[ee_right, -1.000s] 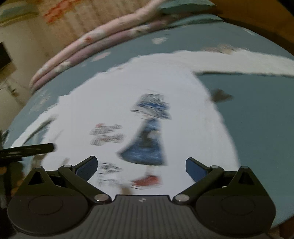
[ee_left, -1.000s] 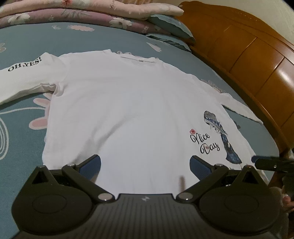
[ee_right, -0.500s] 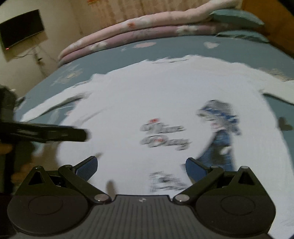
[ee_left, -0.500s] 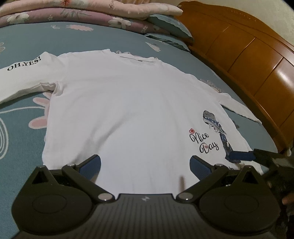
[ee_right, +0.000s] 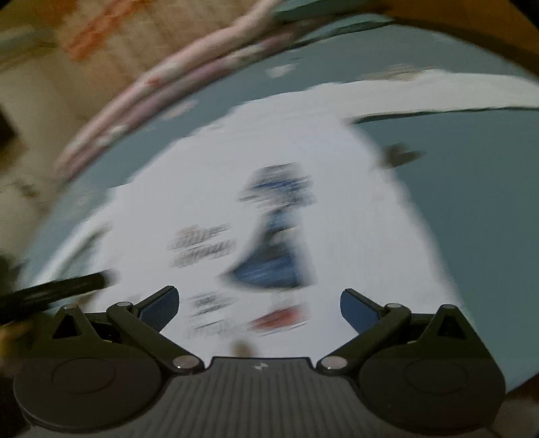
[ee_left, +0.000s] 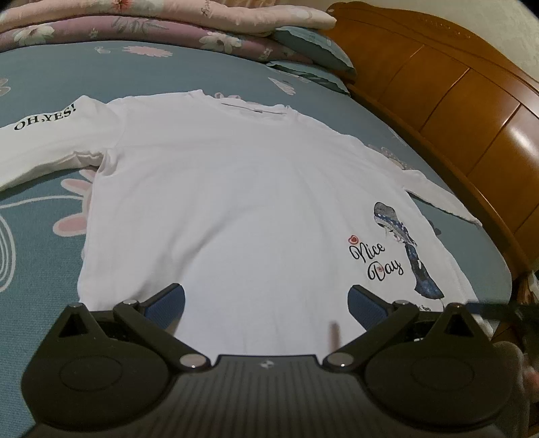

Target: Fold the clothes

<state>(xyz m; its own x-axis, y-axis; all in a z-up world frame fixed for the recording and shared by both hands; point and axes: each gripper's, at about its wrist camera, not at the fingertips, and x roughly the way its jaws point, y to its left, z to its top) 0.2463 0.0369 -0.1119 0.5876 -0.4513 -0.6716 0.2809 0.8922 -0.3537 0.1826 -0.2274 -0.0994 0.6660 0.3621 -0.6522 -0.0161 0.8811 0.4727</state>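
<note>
Before me lies a bed with a teal flowered sheet [ee_left: 209, 70]. Folded pink quilts [ee_left: 161, 20] lie far; a wooden headboard [ee_left: 448, 101] stands right.

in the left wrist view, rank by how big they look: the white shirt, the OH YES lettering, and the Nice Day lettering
1. white shirt, by far the largest.
2 and 3. OH,YES! lettering and Nice Day lettering look alike; Nice Day lies nearer the camera, so no ranking.

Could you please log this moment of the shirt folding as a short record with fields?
garment: white long-sleeved shirt, spread flat, not yet folded
surface: bed with a teal floral sheet
prints: "OH,YES!" on one sleeve; "Nice Day" beside a blue figure near the hem
left gripper: open, over the hem, holding nothing
right gripper: open, empty; view blurred
backdrop: folded quilts, wooden headboard
</note>
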